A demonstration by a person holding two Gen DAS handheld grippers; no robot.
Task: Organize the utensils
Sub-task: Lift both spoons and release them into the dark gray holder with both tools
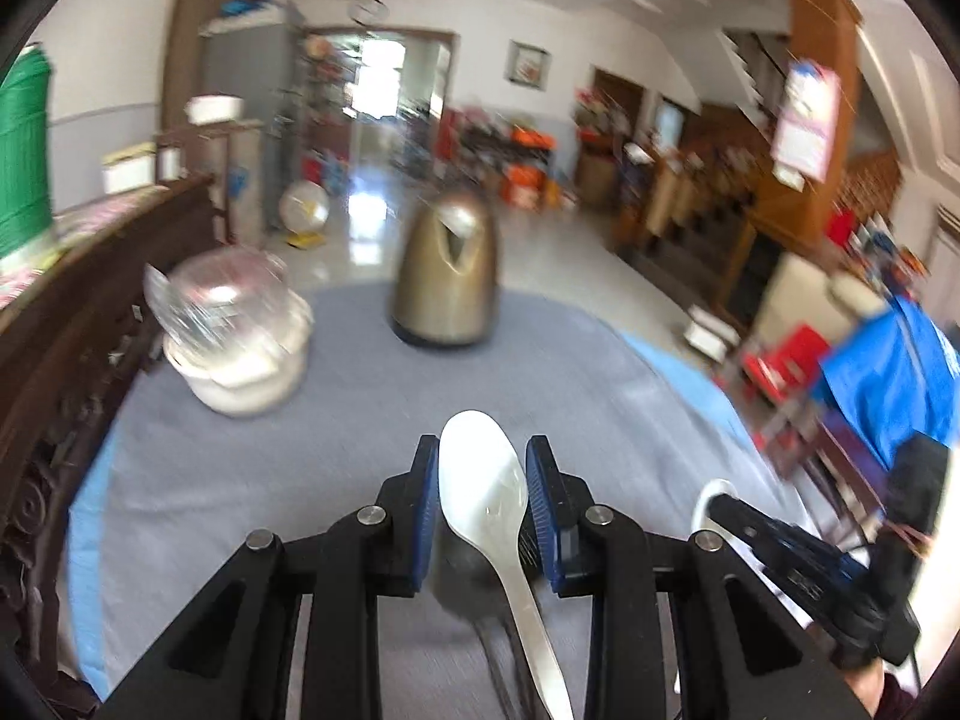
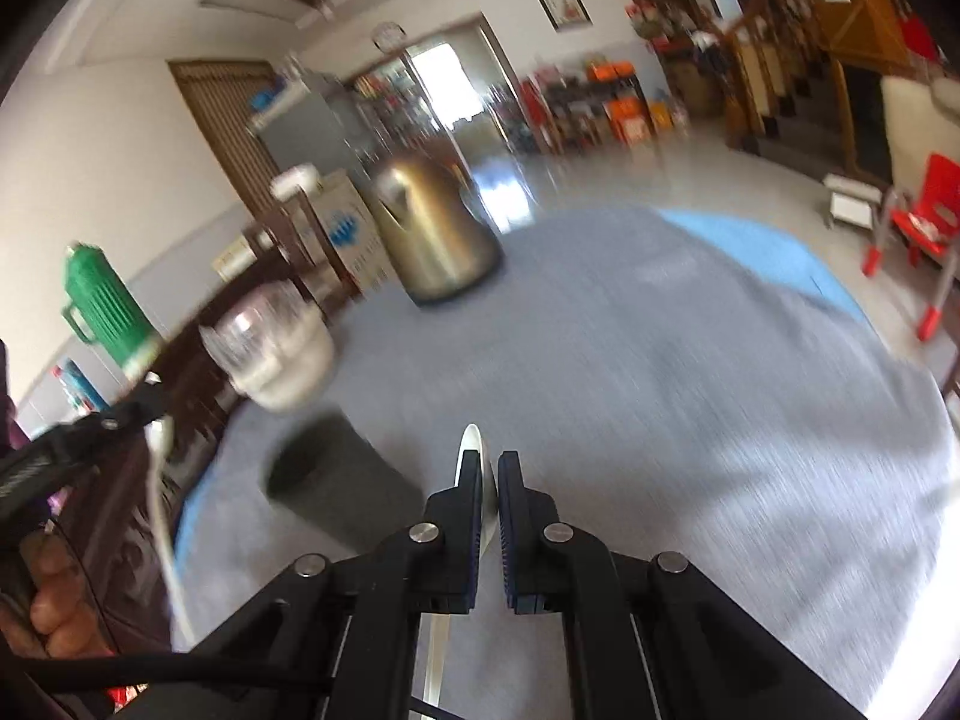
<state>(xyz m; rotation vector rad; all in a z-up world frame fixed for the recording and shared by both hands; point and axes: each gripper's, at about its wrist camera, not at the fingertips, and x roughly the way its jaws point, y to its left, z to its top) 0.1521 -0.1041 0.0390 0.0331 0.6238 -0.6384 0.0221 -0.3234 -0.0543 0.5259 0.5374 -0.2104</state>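
In the left wrist view my left gripper [image 1: 483, 450] is shut on a white spoon [image 1: 486, 498]. The spoon's bowl sits upward between the blue pads and its handle runs back toward the camera. My right gripper [image 2: 489, 462] is shut on a second white spoon [image 2: 470, 450], held edge-on with the tip poking past the fingers. A dark grey cylindrical holder [image 2: 336, 480] stands on the cloth just left of the right gripper. Each gripper also shows in the other's view: the right gripper [image 1: 729, 504] at lower right, the left gripper [image 2: 129, 414] at far left.
A round table with a grey cloth [image 2: 660, 360] carries a brass kettle [image 1: 447, 276] at the back and a white pot with a glass lid [image 1: 234, 330] at the left. Dark carved wooden furniture [image 1: 54, 360] with a green thermos [image 2: 102, 306] borders the left side.
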